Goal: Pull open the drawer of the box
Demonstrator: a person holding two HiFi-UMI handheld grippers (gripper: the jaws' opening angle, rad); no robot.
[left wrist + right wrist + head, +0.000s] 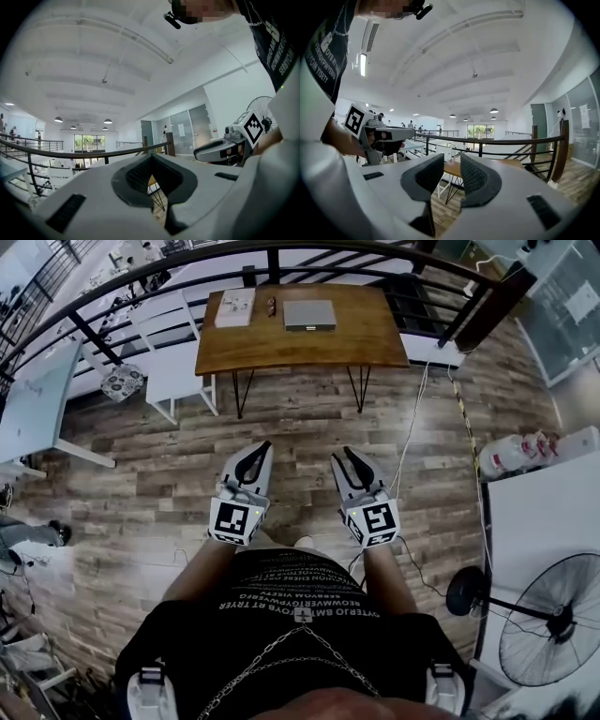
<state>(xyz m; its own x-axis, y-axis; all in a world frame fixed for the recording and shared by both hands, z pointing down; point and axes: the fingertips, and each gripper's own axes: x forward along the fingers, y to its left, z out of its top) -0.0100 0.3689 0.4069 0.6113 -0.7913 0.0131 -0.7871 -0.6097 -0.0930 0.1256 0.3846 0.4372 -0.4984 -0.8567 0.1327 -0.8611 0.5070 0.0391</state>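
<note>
A flat grey box (309, 315) lies on the wooden table (366, 338) ahead, well beyond both grippers. The frames do not show its drawer. I hold both grippers at waist height over the plank floor, pointing toward the table. My left gripper (263, 448) has its tips together, and only a thin slit shows below the pads (136, 176). My right gripper (349, 456) stands open, and the table's edge (451, 169) shows through the gap with nothing between the pads (473, 176). Each gripper also shows from the side in the other's view: the right gripper (220, 151) and the left gripper (389, 135).
A white flat thing (234, 307) and a small object (271, 306) share the table. A white chair (173, 357) stands at its left, with a black railing (281, 251) behind. A fan (553, 620) and a white surface (544, 512) are at my right, and a cable (412, 427) runs across the floor.
</note>
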